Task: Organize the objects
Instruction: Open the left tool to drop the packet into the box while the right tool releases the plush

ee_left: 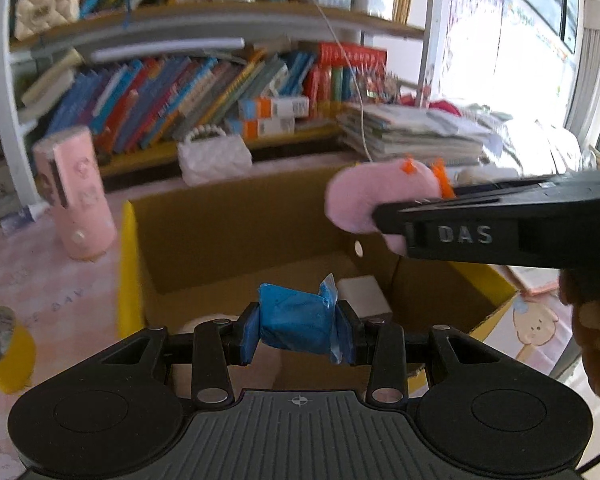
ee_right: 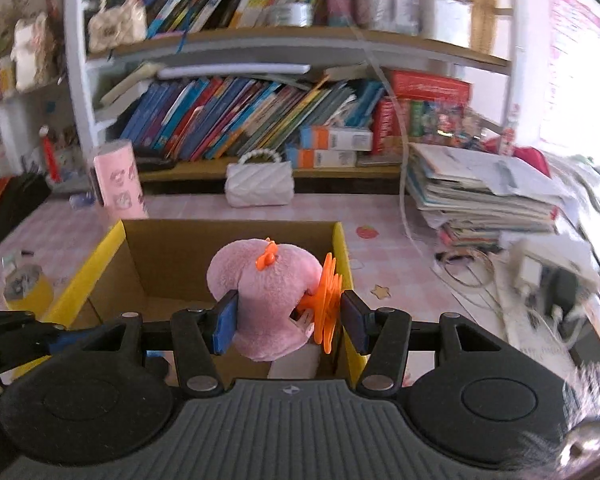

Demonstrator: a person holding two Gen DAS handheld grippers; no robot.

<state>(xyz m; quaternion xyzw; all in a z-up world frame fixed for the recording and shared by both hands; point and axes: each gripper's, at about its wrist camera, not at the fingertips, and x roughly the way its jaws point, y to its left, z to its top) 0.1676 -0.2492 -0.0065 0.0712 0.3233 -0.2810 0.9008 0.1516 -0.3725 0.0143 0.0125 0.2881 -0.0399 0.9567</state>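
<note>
My left gripper is shut on a crumpled blue packet, held over the near side of an open cardboard box with yellow flaps. Inside the box lies a small white block. My right gripper is shut on a pink plush toy with orange frills, held over the box. In the left wrist view the right gripper comes in from the right, the plush toy sticking out of it above the box's right part.
A pink cylinder stands left of the box and a yellow tin nearer me. A white quilted handbag sits behind the box below shelves of books. Stacked papers, cables and a white adapter crowd the right side.
</note>
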